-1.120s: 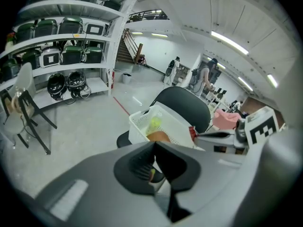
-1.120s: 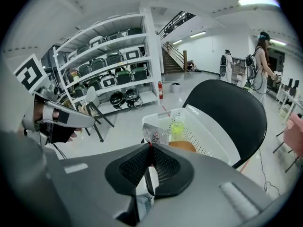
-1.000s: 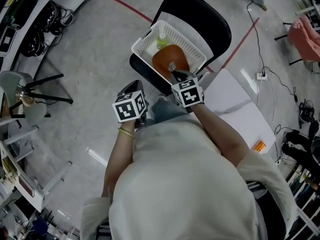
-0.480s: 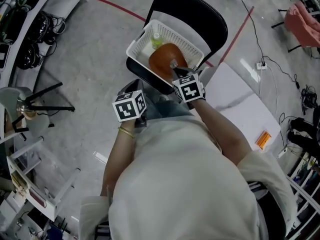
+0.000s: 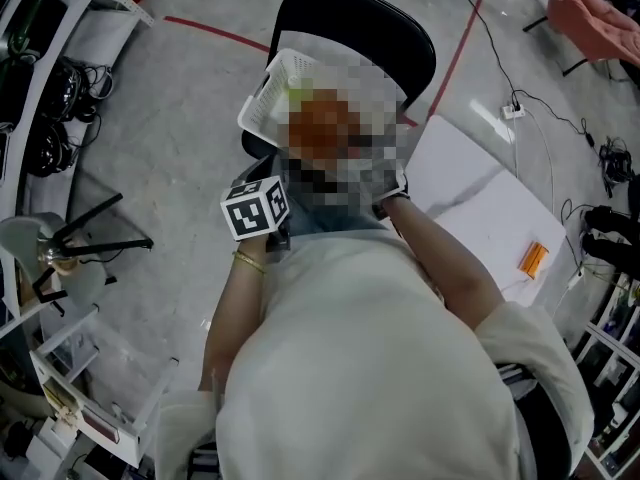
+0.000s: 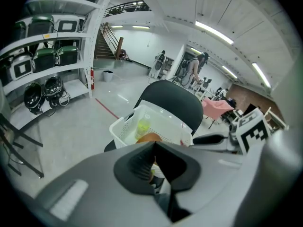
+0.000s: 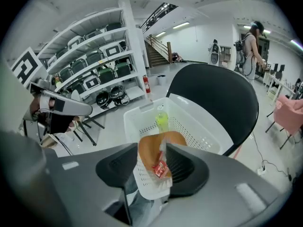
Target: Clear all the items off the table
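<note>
The right hand-held gripper (image 7: 151, 150) has just been opening its jaws; they stand apart around an orange bag (image 7: 177, 136) lying in the white basket (image 7: 199, 129) on the chair (image 7: 218, 89), beside a green bottle (image 7: 162, 118). The left hand-held gripper (image 6: 155, 148) is closed, empty.

Orange-brown bread bun in clear plastic wrap with a red label (image 7: 158, 151) sits in the white perforated plastic basket (image 7: 208, 138), at its near end. Yellow-green plastic bottle (image 7: 162, 118) is at the basket's far end, just behind the bun. Small orange rectangular packet (image 5: 532, 258) lies flat on the white table (image 5: 470, 183), near its edge.
</note>
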A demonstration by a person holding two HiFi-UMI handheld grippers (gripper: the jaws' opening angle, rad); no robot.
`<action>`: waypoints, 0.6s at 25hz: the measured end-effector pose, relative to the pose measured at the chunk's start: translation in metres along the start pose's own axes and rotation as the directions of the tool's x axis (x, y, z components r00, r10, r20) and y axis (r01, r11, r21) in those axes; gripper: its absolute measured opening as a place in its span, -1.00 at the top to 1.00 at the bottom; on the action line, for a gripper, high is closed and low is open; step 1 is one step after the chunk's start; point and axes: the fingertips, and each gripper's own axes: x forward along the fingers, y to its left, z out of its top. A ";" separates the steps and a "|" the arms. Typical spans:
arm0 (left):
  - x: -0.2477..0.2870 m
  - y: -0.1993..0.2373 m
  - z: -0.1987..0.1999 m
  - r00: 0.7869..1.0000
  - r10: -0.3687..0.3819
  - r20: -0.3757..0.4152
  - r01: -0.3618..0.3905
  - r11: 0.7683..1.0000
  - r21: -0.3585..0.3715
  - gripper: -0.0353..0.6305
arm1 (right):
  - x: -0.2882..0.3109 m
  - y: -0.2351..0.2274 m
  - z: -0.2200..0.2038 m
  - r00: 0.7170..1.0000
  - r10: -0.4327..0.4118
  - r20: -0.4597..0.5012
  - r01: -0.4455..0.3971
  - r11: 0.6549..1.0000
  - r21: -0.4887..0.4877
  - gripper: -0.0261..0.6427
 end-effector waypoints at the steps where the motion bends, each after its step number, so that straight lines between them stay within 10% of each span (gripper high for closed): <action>1: 0.002 -0.001 0.001 1.000 -0.003 -0.001 0.003 1.000 0.003 0.87 | 0.000 0.000 -0.001 1.000 0.012 0.000 -0.012 1.000 0.013 0.31; 15: 0.008 -0.014 0.006 1.000 -0.025 -0.007 0.025 0.999 0.039 0.87 | -0.008 -0.010 0.000 0.999 -0.017 0.035 0.015 0.999 0.046 0.39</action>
